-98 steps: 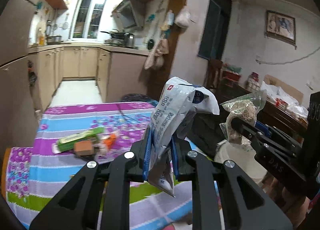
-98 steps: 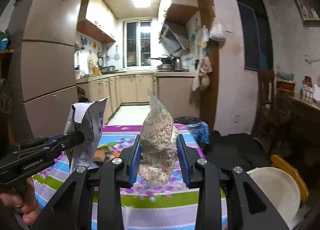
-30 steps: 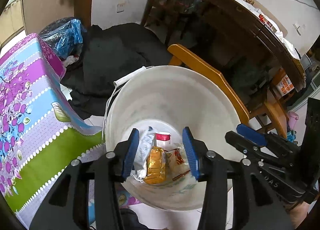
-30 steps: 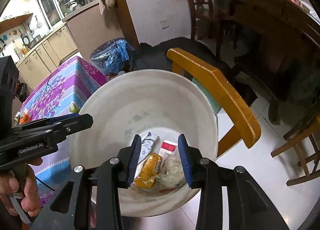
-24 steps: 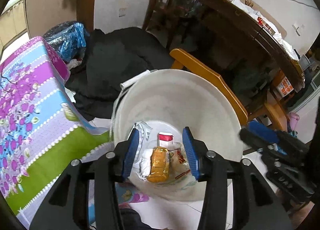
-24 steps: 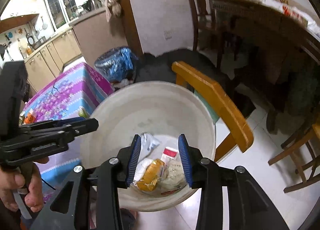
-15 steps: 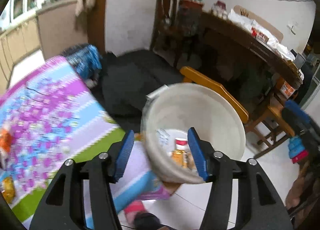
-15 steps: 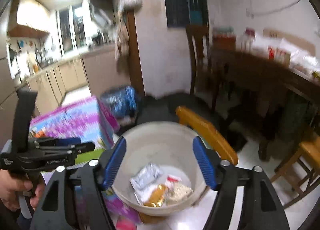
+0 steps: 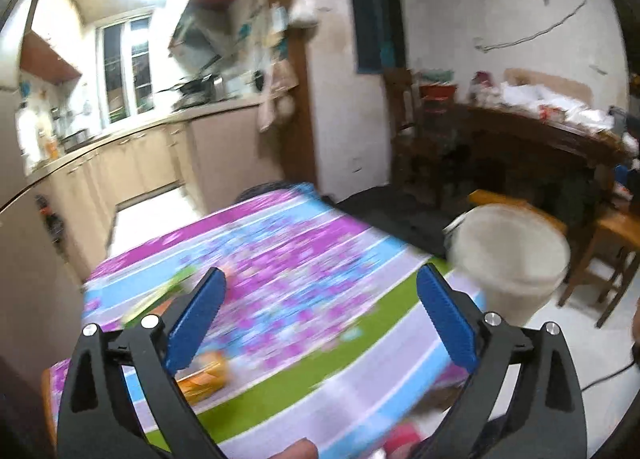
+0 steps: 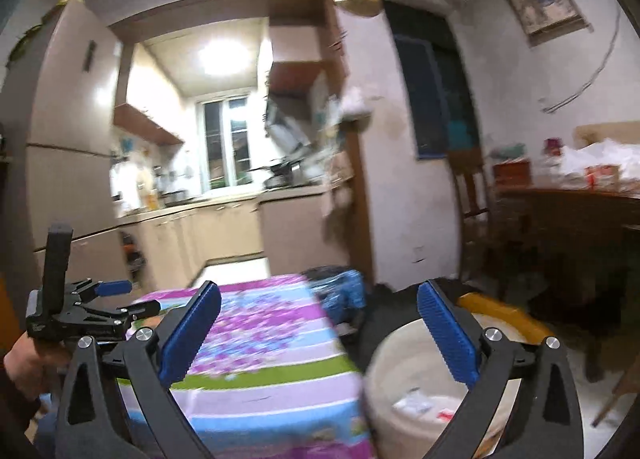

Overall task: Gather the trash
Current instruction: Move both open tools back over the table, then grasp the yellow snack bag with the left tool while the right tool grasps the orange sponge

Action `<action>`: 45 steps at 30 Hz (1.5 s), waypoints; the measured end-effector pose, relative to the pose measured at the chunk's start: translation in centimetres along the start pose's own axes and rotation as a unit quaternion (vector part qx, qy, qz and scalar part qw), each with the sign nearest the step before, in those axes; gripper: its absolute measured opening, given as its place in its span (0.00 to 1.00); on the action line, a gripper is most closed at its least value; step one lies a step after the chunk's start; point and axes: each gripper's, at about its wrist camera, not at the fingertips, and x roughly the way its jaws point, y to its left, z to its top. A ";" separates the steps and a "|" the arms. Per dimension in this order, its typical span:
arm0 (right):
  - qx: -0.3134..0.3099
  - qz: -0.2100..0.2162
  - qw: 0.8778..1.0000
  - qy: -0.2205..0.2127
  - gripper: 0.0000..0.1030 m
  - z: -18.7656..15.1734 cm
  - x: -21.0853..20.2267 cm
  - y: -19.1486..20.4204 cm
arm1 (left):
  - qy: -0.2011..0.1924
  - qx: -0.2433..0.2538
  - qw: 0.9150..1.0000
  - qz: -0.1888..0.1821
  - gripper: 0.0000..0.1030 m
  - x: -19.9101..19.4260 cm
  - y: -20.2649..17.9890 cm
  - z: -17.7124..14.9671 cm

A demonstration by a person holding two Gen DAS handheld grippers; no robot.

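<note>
Now two grippers, left gripper [image 9: 318, 301] and right gripper [image 10: 318, 317], jaws spread.

Tablecloth [image 9: 304, 259] striped purple, blue, green, floral print; bucket [image 9: 508, 255] white; tongs pads [image 10: 448, 335] blue, arms black.

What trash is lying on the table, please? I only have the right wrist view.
Observer: An orange packet lies on the tablecloth, beside the left gripper's left finger.
Operator: Is anything else there?
Observer: Something green lies farther back, too blurred to identify.
Operator: Is the left gripper free to pick up?
Observer: Yes, its jaws stand wide open with nothing between them.
</note>
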 end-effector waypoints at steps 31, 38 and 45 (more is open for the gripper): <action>0.018 0.128 0.974 0.185 0.95 -8.5 10.9 8.9 | 0.199 0.050 0.971 -0.124 0.49 11.5 13.0 -10.0; -0.024 0.221 0.954 0.199 0.84 -6.5 16.4 13.7 | 0.176 -0.016 0.977 -0.117 0.37 9.2 14.3 -11.2; -0.039 0.285 0.922 0.260 0.56 -7.3 27.2 21.6 | 0.154 -0.132 0.978 -0.045 0.37 6.4 18.8 -12.2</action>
